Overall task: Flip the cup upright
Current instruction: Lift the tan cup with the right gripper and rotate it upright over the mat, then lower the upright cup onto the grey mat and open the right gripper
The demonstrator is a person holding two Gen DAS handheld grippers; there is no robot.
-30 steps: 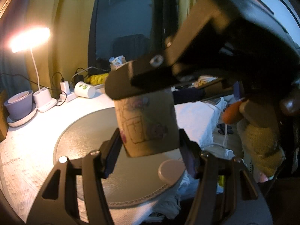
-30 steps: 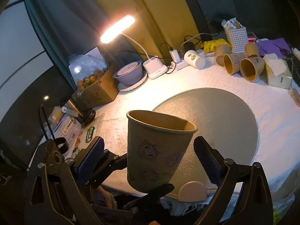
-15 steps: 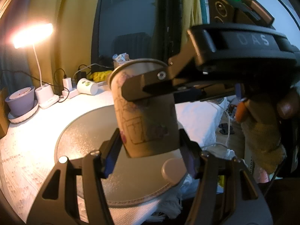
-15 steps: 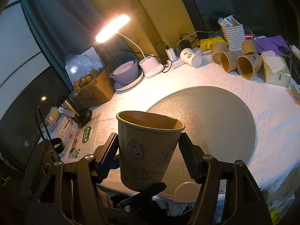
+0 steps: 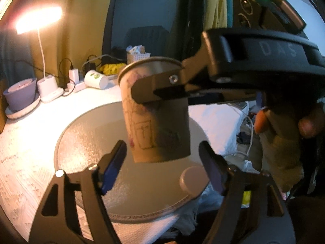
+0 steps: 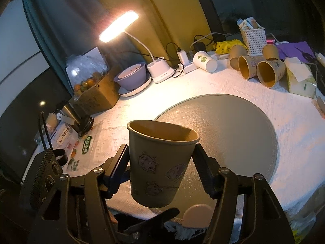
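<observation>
A tan paper cup (image 6: 160,162) with cartoon drawings stands upright, mouth up, in the air above the near edge of the round grey mat (image 6: 233,126). My right gripper (image 6: 161,169) is shut on the cup, one finger pressed on each side of its wall. In the left wrist view the same cup (image 5: 156,113) hangs held by the right gripper's finger (image 5: 162,89) across its upper part. My left gripper (image 5: 162,160) is open, its blue pads apart from the cup's base on both sides.
Several tan cups (image 6: 268,73) lie on their sides at the back right, next to a white basket (image 6: 252,37) and a tissue box (image 6: 300,79). A white cup (image 6: 204,61), a desk lamp (image 6: 119,25), a purple bowl (image 6: 132,76) and a cardboard box (image 6: 95,93) stand along the back.
My right gripper closed on the upright cup. My left gripper opened and let go of it, its pads now clear of the cup's base.
</observation>
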